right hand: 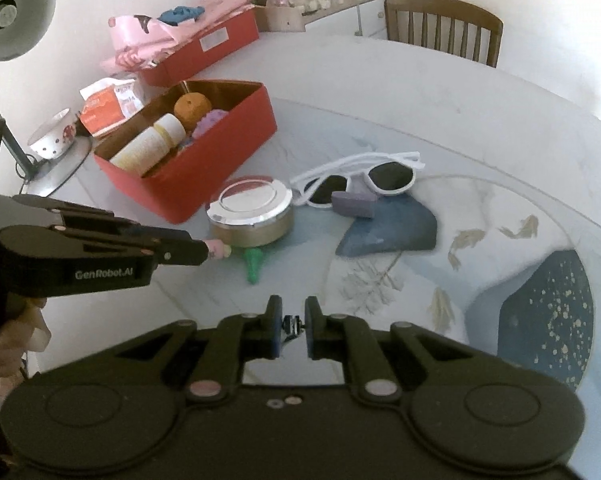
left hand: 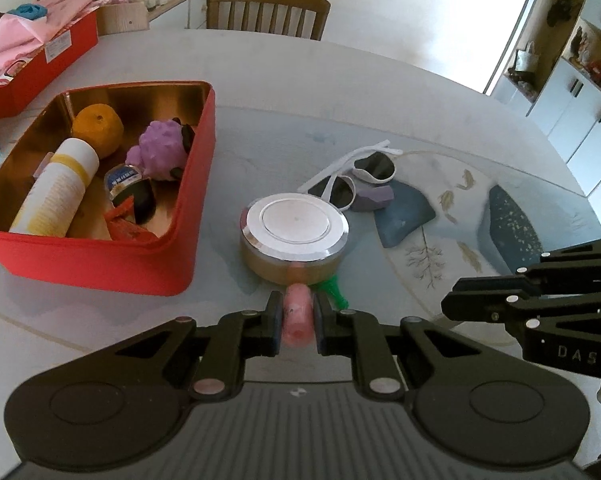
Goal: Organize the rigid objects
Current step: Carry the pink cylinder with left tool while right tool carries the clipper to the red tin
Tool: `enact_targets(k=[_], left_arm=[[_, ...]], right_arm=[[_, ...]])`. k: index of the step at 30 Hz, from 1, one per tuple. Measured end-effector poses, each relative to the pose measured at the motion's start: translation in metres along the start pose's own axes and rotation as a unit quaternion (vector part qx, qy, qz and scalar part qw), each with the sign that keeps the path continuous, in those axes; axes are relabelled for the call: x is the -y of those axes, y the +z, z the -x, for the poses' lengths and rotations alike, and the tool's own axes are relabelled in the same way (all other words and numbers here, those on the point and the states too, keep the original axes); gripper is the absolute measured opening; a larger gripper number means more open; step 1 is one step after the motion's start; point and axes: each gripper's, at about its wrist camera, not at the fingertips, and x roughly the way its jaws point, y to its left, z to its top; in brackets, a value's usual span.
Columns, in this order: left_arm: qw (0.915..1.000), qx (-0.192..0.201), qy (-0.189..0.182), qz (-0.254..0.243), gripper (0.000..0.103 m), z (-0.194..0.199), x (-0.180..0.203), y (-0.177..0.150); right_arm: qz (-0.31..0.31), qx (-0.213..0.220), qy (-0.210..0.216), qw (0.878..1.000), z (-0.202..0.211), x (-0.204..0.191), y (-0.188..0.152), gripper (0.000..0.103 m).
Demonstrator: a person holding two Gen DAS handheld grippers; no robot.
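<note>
Two grippers over the table [left hand: 380,92]: left gripper [left hand: 296,322] is clamped on a pink tube [left hand: 297,316], one pad on each side, tube end facing the camera; right view shows the same tube [right hand: 216,250] sticking out past the left fingertips, just beside the tin [right hand: 249,210]. Right gripper [right hand: 293,326] has its fingers slightly parted with nothing gripped between them; a small dark bit shows in the gap but I cannot tell what it is. Tin [left hand: 293,236] is round, silver lid, gold wall, sitting right ahead of the tube. Green piece [left hand: 332,290] lies on the table at the tin's near edge, partly under it, touching or nearly touching the tube. Red box [left hand: 140,264] is open, left of the tin, holding a white bottle [left hand: 56,192], orange ball [left hand: 98,128], purple toy [left hand: 160,150] and a small dark jar [left hand: 130,190]. White sunglasses [left hand: 350,178] lie beyond the tin to the right, with a purple block [left hand: 370,198] against them and a blue stone [left hand: 404,214] beside that. Second red box [right hand: 204,48] with pink cloth on top sits at the far left; chair [left hand: 266,12] behind the table
</note>
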Motion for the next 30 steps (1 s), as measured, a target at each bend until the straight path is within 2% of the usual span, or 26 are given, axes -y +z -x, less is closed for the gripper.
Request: enact_targets(k=[13, 23, 30], left_arm=[[0.9989, 0.021, -0.038, -0.020, 0.015, 0.030, -0.011, 0.010], [0.9976, 0.057, -0.039, -0.006, 0.015, 0.057, -0.037, 0.034], [0.9962, 0.084, -0.021, -0.002, 0.015, 0.068, -0.068, 0.055]], right_arm=[[-0.039, 0.038, -0.002, 0.999, 0.014, 0.003, 0.024, 0.011], [-0.033, 0.080, 0.000, 0.996, 0.019, -0.015, 0.062, 0.011], [-0.015, 0.100, 0.006, 0.995, 0.012, -0.044, 0.090, 0.011]])
